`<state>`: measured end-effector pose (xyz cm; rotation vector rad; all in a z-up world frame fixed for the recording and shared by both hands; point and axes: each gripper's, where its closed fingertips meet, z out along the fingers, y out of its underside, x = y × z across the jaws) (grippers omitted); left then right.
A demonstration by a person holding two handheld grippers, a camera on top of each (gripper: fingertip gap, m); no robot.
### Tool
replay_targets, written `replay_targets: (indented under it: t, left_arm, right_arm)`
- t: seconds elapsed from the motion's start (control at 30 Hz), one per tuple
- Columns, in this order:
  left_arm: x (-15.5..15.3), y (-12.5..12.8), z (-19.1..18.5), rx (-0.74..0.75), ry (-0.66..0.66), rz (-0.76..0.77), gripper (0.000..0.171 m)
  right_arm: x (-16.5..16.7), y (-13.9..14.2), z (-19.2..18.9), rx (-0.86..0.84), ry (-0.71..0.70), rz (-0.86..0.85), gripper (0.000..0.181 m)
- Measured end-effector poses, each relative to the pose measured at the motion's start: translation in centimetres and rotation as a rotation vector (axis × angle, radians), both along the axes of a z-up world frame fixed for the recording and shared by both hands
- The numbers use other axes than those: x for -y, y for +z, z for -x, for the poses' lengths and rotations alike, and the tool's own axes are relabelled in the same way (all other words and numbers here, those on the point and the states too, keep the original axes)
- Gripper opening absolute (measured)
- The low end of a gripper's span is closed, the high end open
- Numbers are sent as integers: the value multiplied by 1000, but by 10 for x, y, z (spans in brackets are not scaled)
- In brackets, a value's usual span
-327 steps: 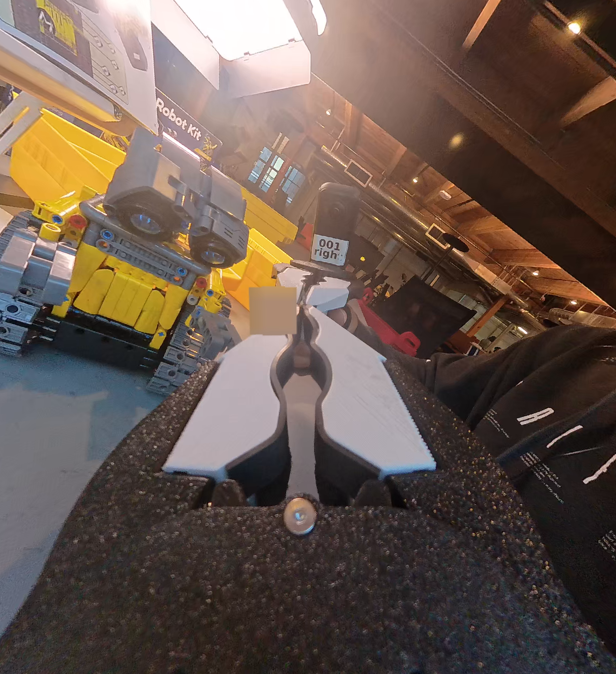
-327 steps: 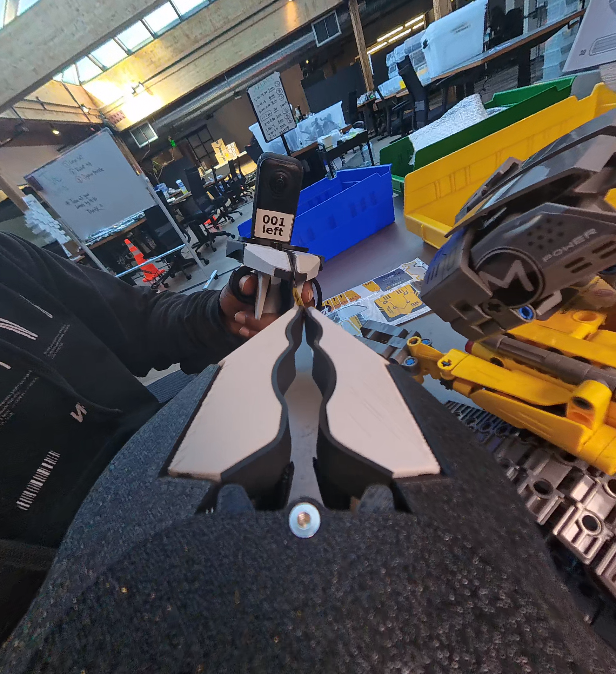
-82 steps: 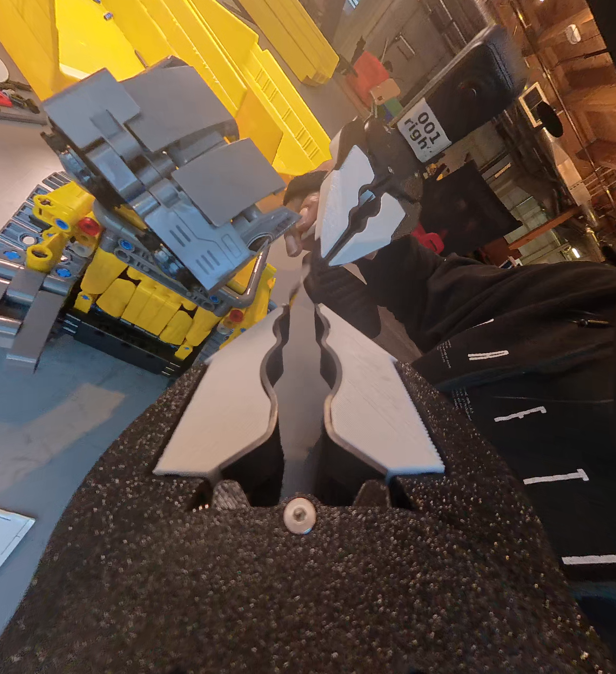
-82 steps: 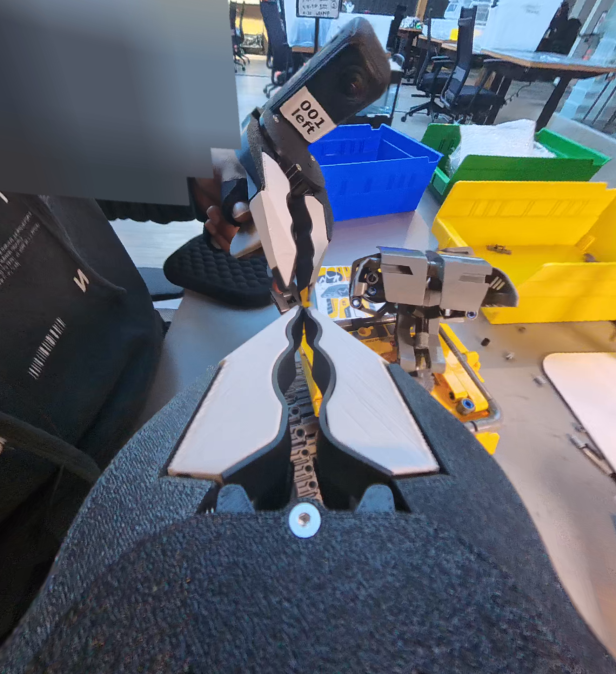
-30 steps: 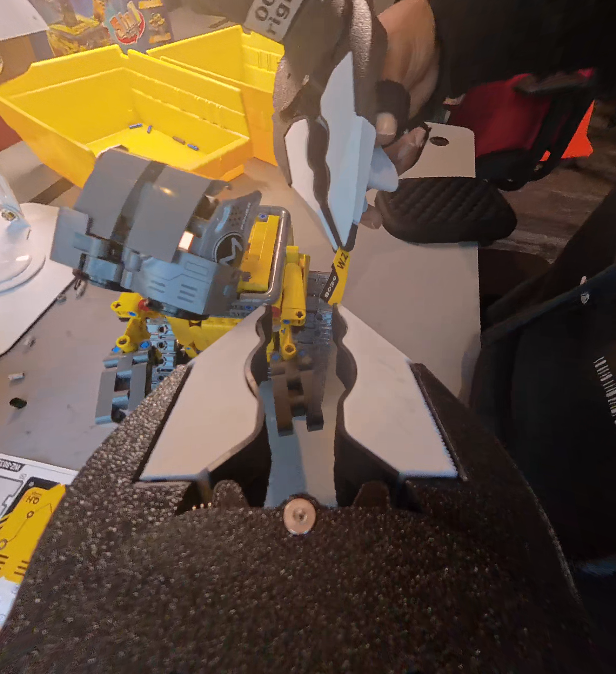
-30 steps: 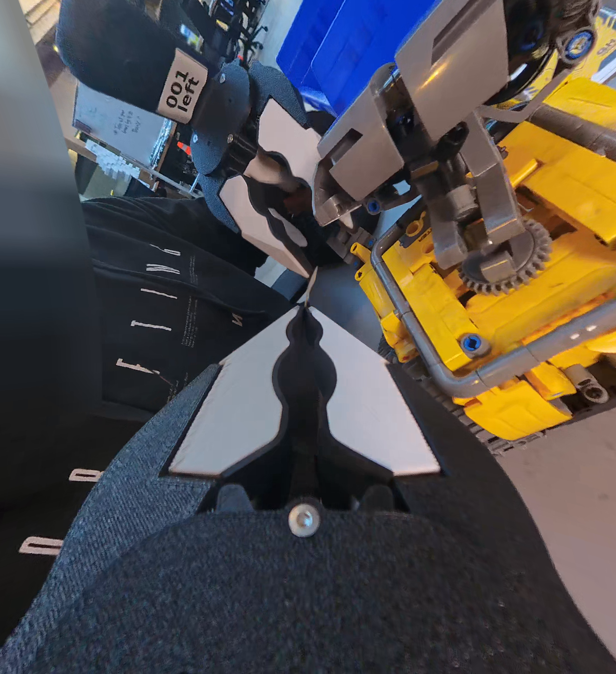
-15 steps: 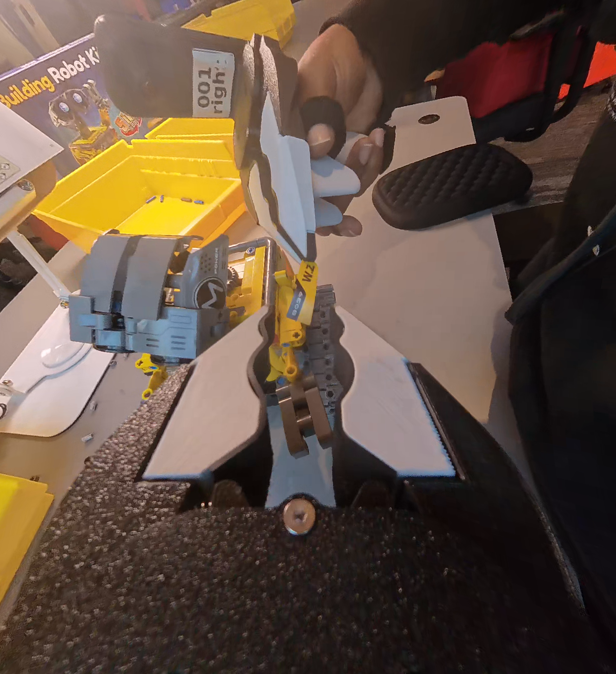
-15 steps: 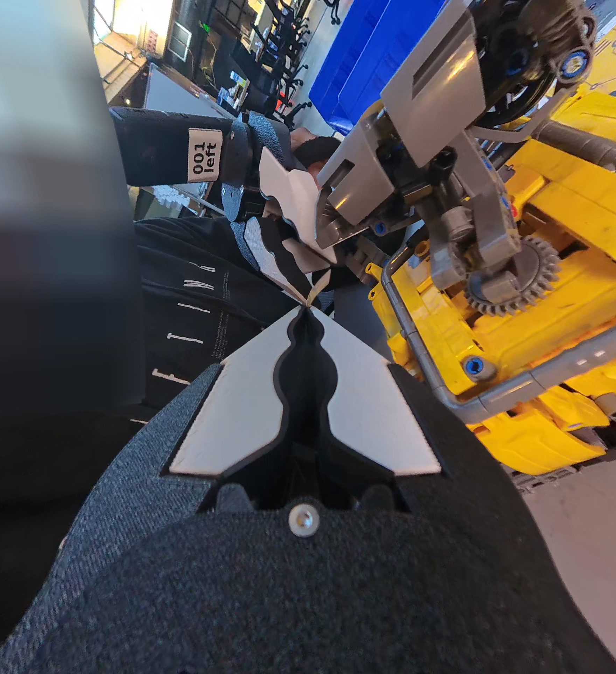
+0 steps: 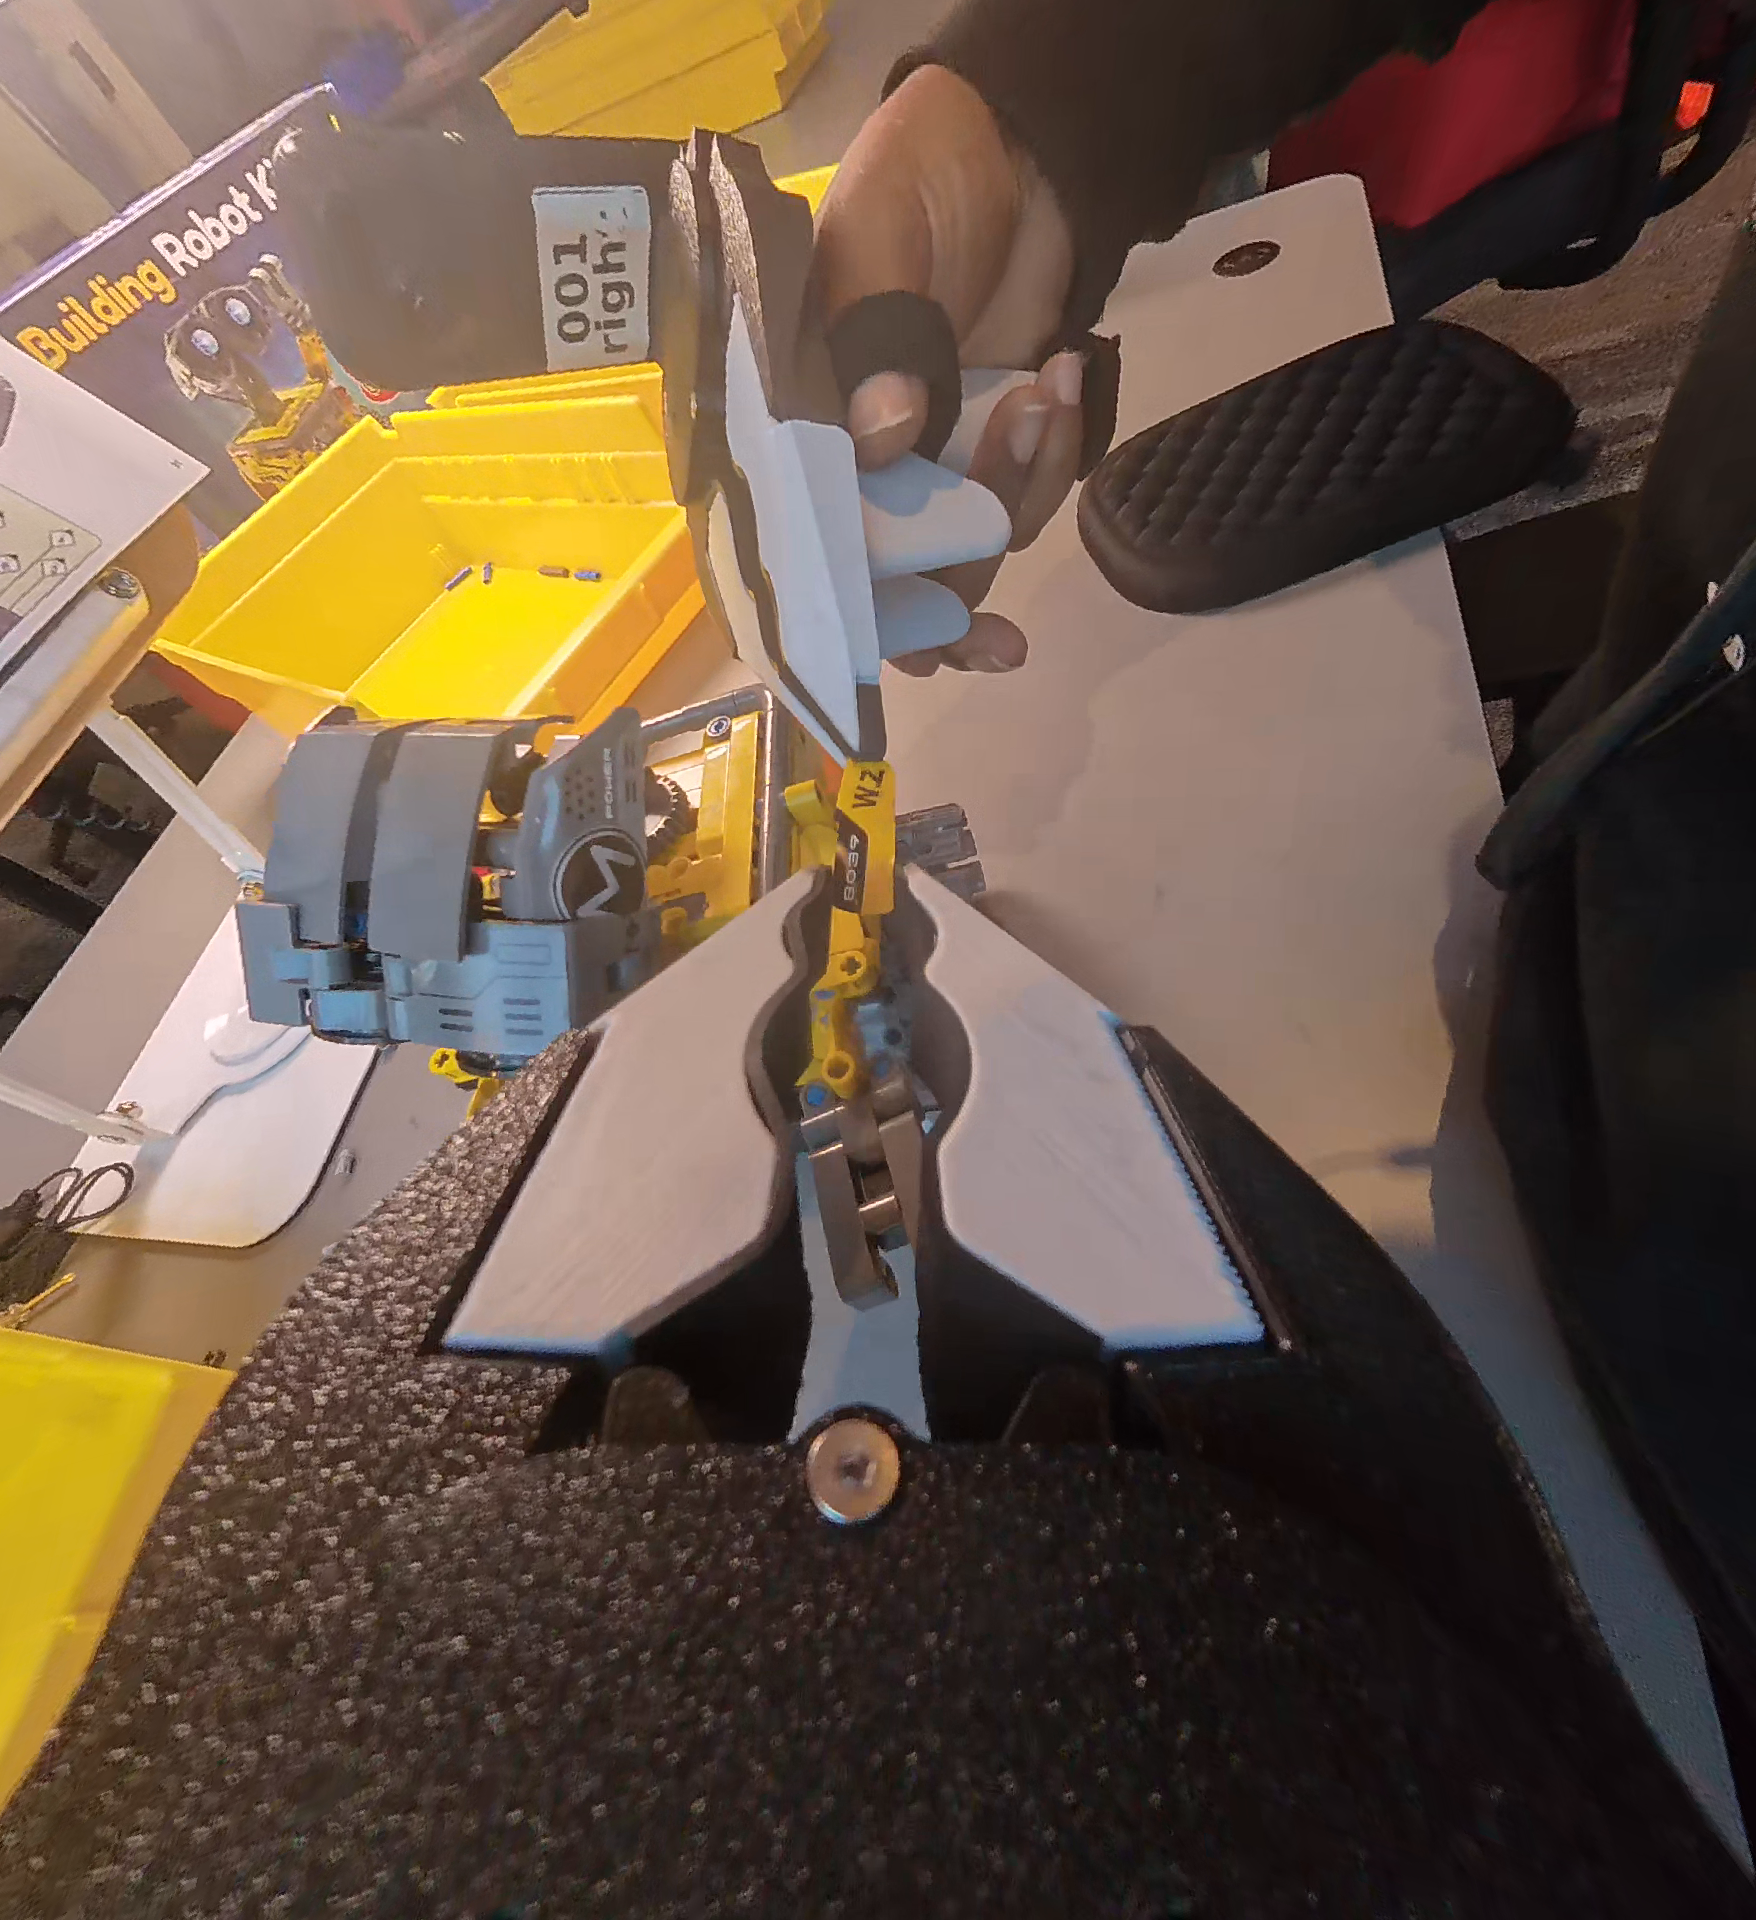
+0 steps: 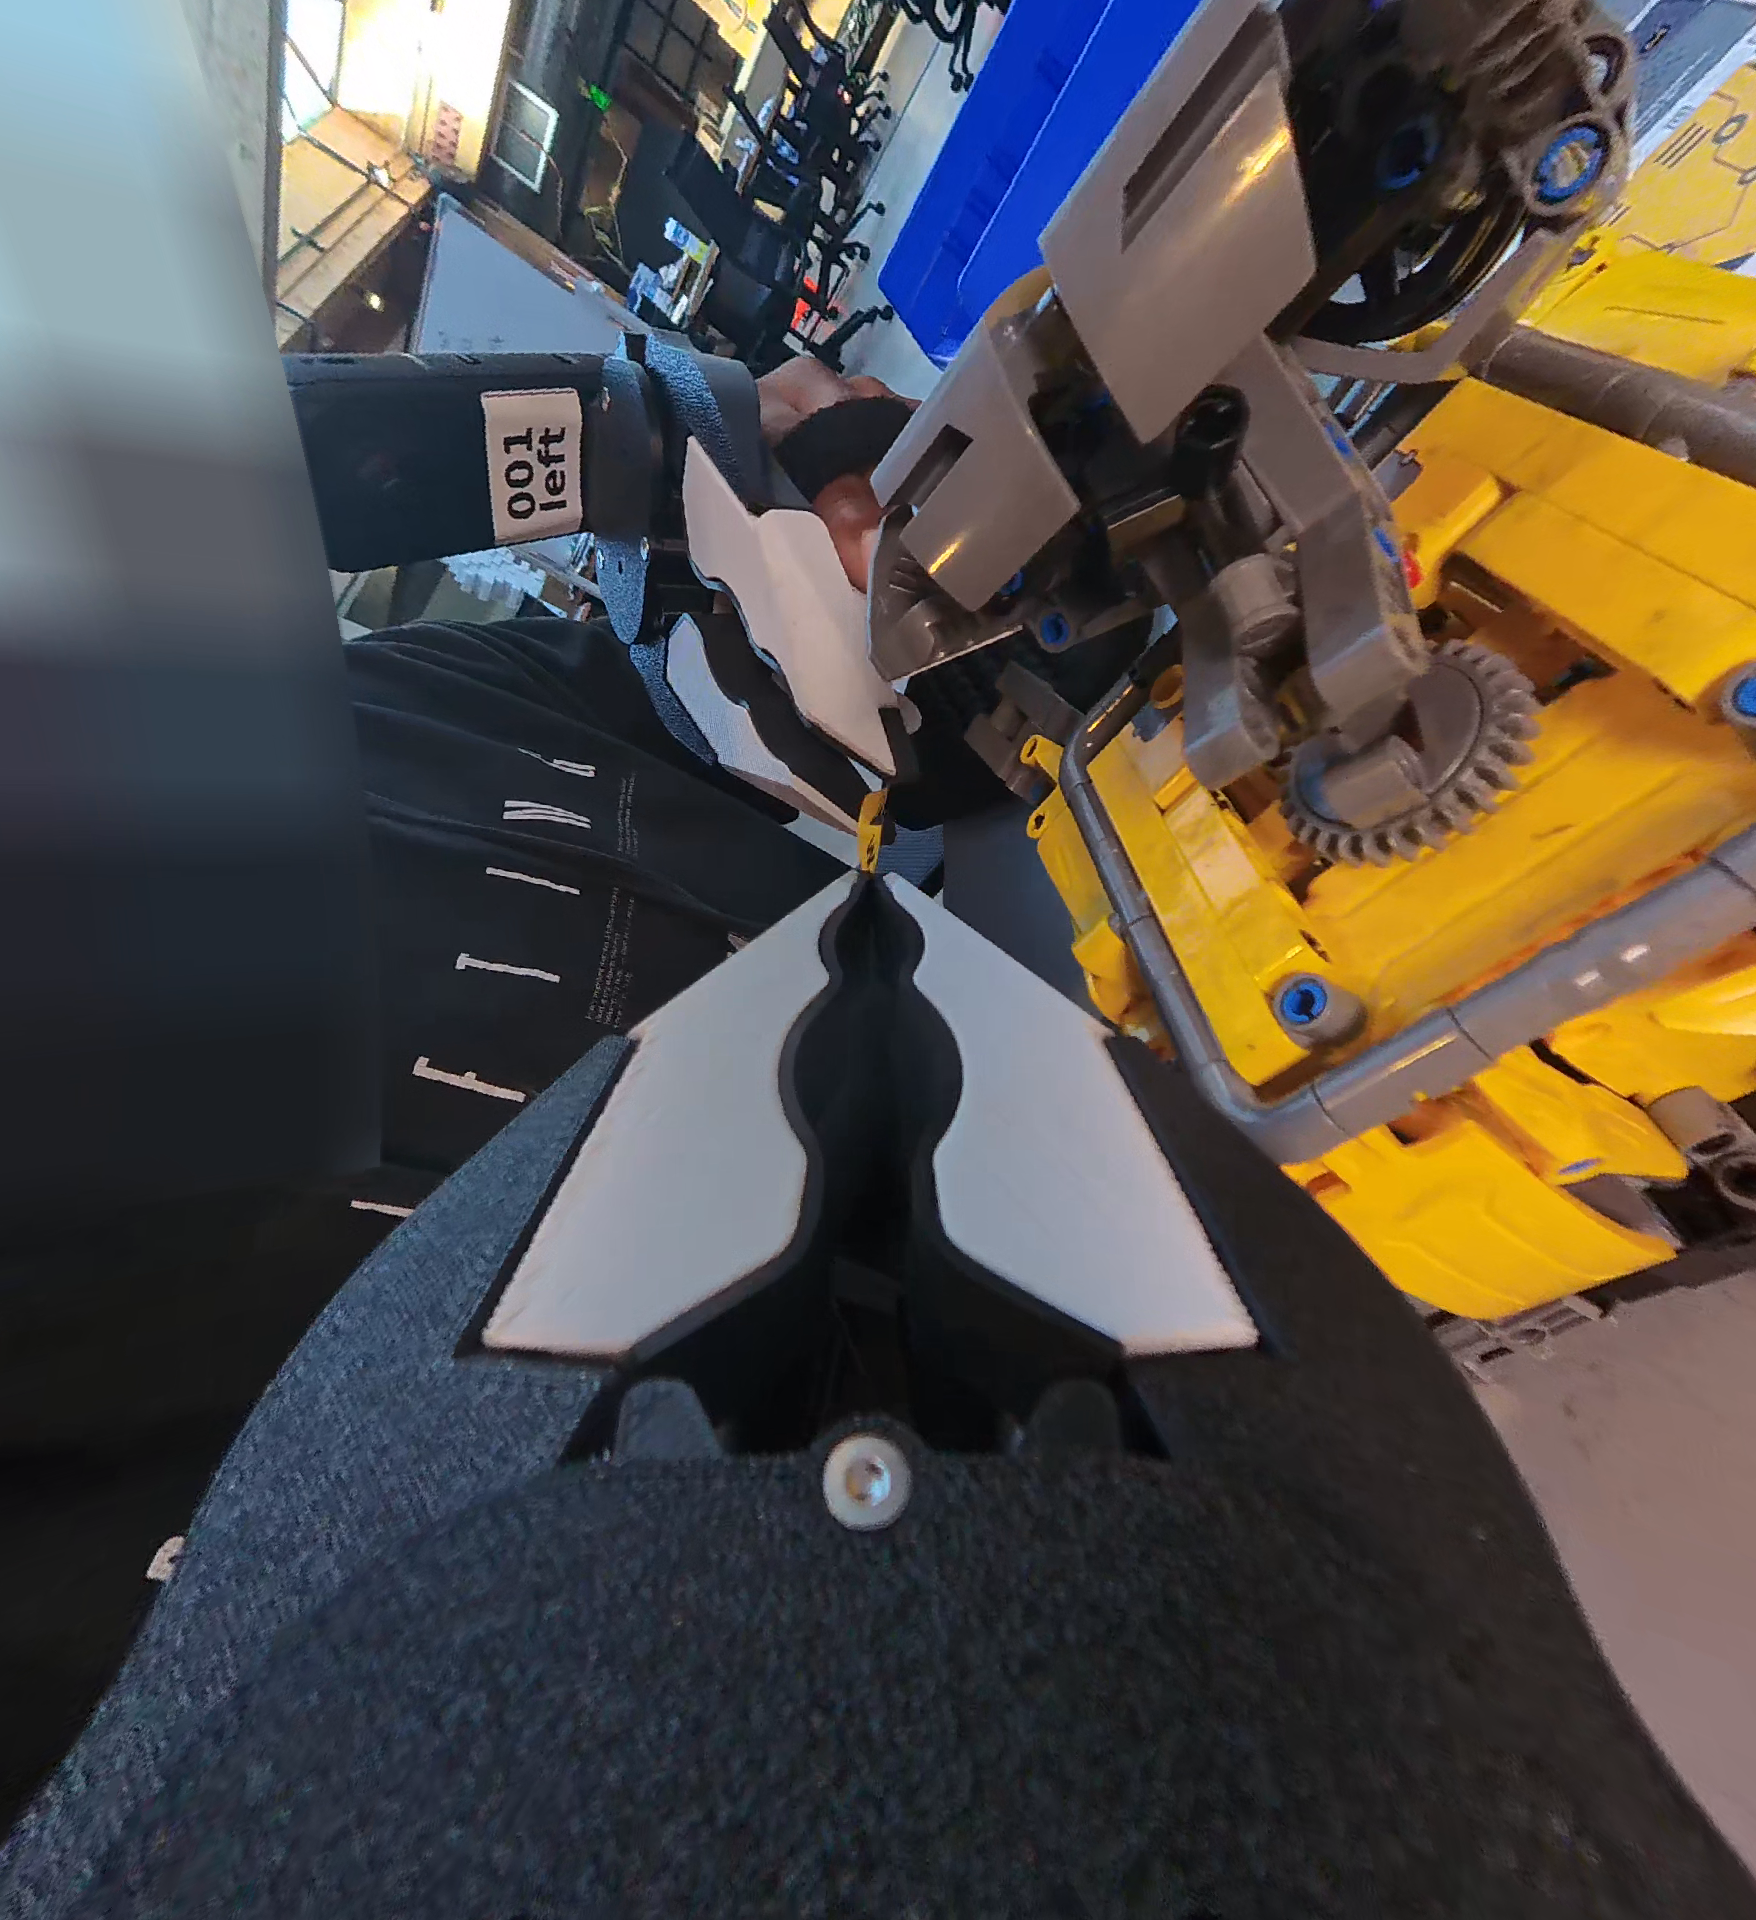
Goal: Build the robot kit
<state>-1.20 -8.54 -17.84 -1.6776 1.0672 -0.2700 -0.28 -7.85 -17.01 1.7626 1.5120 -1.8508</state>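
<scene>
A yellow strip (image 9: 866, 831) was pinched at its top end by the right claw (image 9: 858, 727), tips closed. The left claw (image 9: 858, 883) was parted narrowly around the strip, the toy robot (image 9: 458, 894) at nine o'clock.

Toy robot (image 9: 458, 894) on table (image 9: 1217, 831) — bin (image 9: 417, 582) behind.

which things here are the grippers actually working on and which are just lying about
Being handled:
- right gripper, shut on the printed yellow plastic strip
- left gripper, fingers either side of that strip
- yellow and grey brick-built toy robot

Lying about:
- yellow plastic bin
- blue plastic bin
- dark printed cardboard box
- black textured pad
</scene>
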Motion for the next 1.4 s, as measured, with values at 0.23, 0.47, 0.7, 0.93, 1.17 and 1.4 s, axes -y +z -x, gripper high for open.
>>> replay_targets:
  t: [0.23,0.47,0.7,0.93,1.17,1.4]
  left_arm:
    - [-5,-4,2,34,22,59,8]
    - [-12,-10,4,44,68,84,7]
    - [-14,-9,2,63,82,95,4]
    - [-15,-14,4,37,96,111,2]
    - [-14,-17,7,-18,94,126,3]
    - [-14,-20,7,-84,80,163,4]
  right_arm:
    - [-5,-4,0,0,-15,-55,1]
    - [-14,-5,-1,-58,-22,-224,13]
    - [-20,-5,-3,-94,-47,-264,14]
    - [-24,-16,-2,-94,-46,-386,18]
    - [-26,-6,-4,-196,-29,-551,21]
    - [-13,-7,-9,-375,19,-815,21]
